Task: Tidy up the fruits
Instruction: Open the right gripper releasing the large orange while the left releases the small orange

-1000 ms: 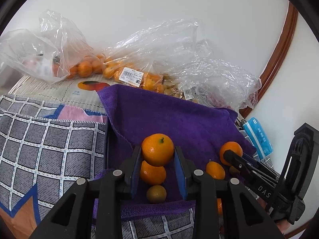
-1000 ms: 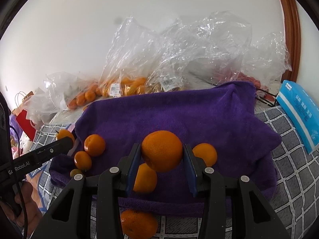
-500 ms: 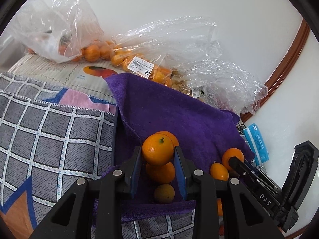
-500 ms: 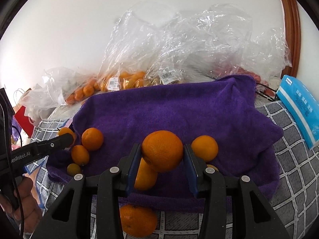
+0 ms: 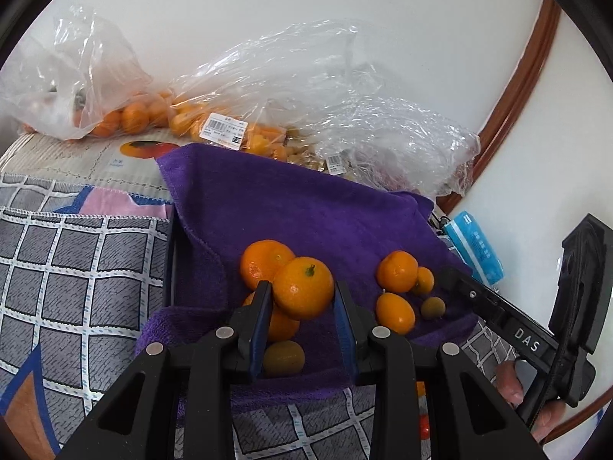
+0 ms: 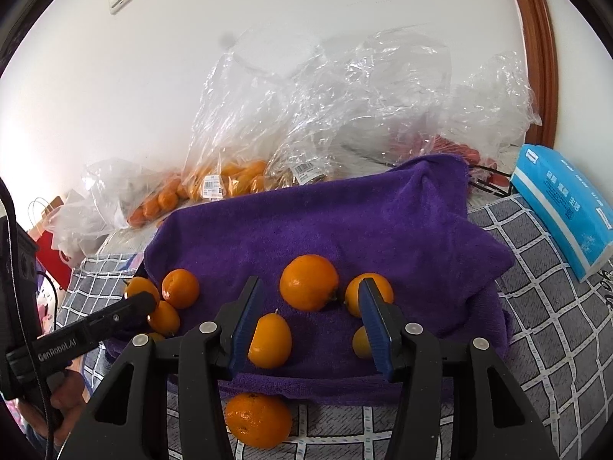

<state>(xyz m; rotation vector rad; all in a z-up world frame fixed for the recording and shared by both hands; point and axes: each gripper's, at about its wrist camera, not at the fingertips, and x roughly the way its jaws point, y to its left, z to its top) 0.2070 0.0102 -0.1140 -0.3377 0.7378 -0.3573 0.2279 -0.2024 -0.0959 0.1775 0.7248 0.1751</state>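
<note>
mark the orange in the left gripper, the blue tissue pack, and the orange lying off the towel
held orange [image 5: 303, 292], left wrist view, middle of its peel.
blue tissue pack [image 6: 563, 207], right wrist view, its printed top face.
orange off the towel [image 6: 257, 418], right wrist view, middle of its peel.

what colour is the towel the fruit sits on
Purple towel; it shows best in the right wrist view.

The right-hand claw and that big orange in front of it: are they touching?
Apart. In the right wrist view the right gripper has just been opening; its blue fingers stand clear of the orange, purple towel showing between.
</note>
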